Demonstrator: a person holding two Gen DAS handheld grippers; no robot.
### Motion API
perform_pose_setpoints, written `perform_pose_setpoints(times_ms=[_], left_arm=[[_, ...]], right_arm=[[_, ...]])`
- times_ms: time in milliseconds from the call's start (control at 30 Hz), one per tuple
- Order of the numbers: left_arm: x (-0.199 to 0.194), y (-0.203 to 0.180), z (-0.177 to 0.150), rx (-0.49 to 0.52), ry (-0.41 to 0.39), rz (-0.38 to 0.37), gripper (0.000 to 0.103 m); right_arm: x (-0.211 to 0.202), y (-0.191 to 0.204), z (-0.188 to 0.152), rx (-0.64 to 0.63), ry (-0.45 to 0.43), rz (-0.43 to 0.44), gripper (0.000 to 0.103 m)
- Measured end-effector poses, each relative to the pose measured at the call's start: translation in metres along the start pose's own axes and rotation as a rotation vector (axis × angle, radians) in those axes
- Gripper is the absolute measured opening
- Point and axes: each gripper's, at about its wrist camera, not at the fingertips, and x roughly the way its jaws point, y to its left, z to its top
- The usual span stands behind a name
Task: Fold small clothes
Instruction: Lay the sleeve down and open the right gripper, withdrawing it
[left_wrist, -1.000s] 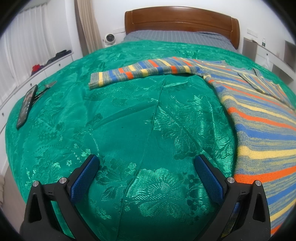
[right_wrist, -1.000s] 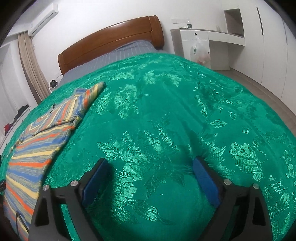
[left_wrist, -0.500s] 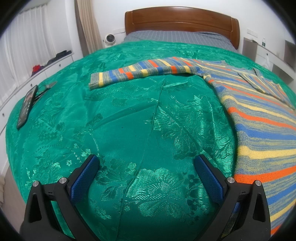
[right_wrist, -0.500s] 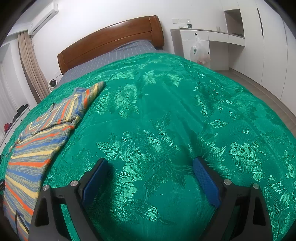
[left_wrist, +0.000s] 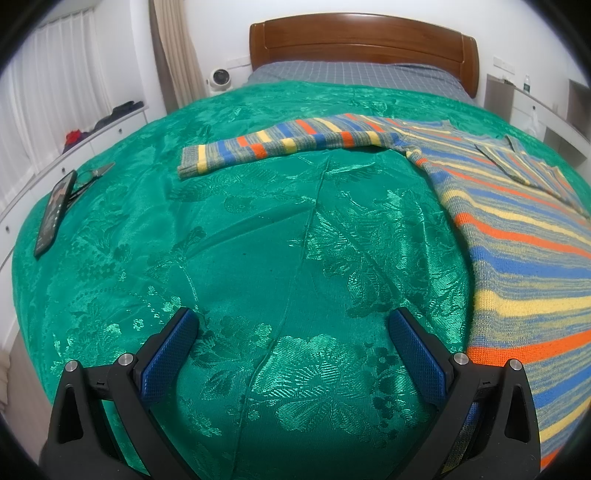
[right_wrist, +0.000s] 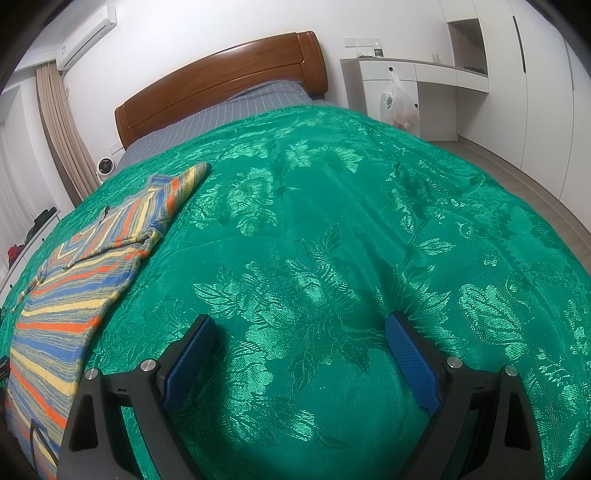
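Judging from the layout, folding had not begun: the striped sweater lay flat and spread on the green bedspread, with no fold in the body. One sleeve was stretched straight out to the side, away from the body, cuff end free on the spread. The other sleeve, seen from the right wrist view, ran out toward the headboard side.

Step in hand, as read: pre-grasp, both tools poised over bare bedspread beside the garment.

Tools:
- Left gripper: jaws stood wide apart, nothing between them but bedspread. The blue pads touched no knit. The sweater's hem edge lay just beside the right-hand finger in that view; contact there could not be told.
- Right gripper: jaws likewise wide apart and empty, over bedspread, with the sweater body off to its left, apart from the fingers.

Next move, as a judgement: the outstretched sleeve looked like the natural first fold. That would call for the left gripper to reach to the cuff, pinch only the knit and not the slippery spread beneath, then carry it across onto the body. The right gripper would need to shift left onto the other sleeve or the shoulder.

Risks noted: the knit looked soft and likely to sag or drag when lifted by one point; the satin-like spread had creases and might bunch under the pads.

Off to the far left of the bed lay a phone and scissors, well apart from the work.
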Motion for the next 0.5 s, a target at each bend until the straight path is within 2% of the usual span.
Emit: perform_pose_setpoints(times_ms=[400, 500], left_arm=[[0.000, 0.000, 0.000, 0.002, 0.007, 0.000, 0.103], [-0.001, 0.004, 0.012, 0.019, 0.107, -0.042, 0.103]], right_arm=[[0.000, 0.000, 0.000, 0.001, 0.000, -0.002, 0.092], [0.000, 0.001, 0.000, 0.000, 0.002, -0.005, 0.092]])
